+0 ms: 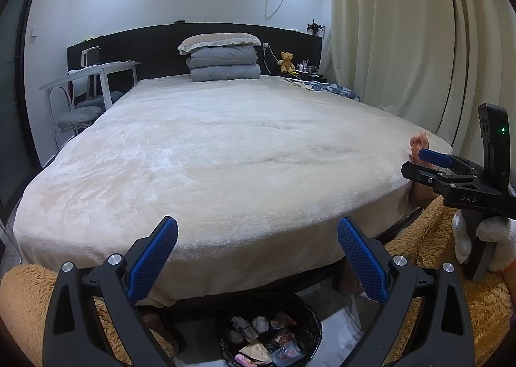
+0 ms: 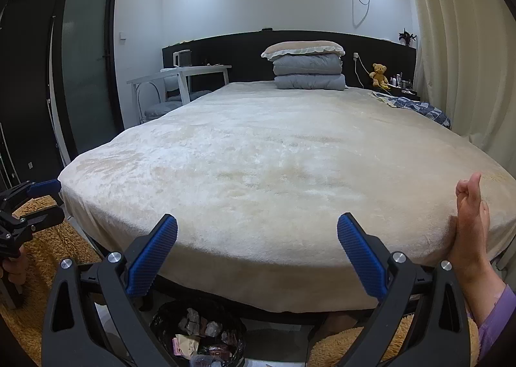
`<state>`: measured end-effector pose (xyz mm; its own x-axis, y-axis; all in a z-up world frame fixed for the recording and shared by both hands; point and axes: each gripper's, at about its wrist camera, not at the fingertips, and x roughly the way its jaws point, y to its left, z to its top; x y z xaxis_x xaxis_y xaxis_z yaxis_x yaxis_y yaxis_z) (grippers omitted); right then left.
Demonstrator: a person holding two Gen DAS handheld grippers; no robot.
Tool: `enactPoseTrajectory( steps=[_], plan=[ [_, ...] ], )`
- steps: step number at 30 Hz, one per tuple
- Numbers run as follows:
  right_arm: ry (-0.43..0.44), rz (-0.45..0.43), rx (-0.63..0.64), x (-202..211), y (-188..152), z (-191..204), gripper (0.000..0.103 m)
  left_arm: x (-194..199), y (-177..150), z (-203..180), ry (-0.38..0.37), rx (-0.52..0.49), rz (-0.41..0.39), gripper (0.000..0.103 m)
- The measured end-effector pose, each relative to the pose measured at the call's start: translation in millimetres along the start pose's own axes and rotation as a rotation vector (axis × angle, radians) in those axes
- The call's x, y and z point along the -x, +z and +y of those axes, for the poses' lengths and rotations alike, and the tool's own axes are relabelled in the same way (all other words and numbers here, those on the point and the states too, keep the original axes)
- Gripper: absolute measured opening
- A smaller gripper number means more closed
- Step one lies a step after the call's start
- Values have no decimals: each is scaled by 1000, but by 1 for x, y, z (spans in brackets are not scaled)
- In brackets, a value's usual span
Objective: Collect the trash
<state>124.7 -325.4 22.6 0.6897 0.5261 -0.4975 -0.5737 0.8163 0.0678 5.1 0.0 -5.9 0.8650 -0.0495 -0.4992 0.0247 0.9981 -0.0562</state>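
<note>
Plush cream bed [image 1: 225, 147] fills our view ahead, its rounded foot edge just past both tongs. Left tongs [image 1: 258, 257] and right tongs [image 2: 258, 257] stand apart, holding nothing. Black-lined bin [image 1: 309, 312] sits below between the fingers, crumpled trash [image 1: 261, 325] inside. Shaggy tan rug [image 1: 22, 296] flanks it.

Readable text: one marking.
"DAS", raised black letters on the black frame of the right gripper [image 1: 416, 162], seen in the left wrist view at the right edge, just behind its blue pads. Wrappers in the bin [image 1: 309, 312] carry print too small and blurred to read. No legible text in the right wrist view.
</note>
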Motion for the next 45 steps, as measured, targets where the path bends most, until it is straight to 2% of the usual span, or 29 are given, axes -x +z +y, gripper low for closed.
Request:
enactPoseTrajectory(
  steps=[22,45],
  plan=[
    [24,41,-7,-20,6,2,98,-2,3,11,57,40,-2,96],
    [30,47,2,-25,8,7,98,-3,2,13,54,42,-1,96]
  ],
)
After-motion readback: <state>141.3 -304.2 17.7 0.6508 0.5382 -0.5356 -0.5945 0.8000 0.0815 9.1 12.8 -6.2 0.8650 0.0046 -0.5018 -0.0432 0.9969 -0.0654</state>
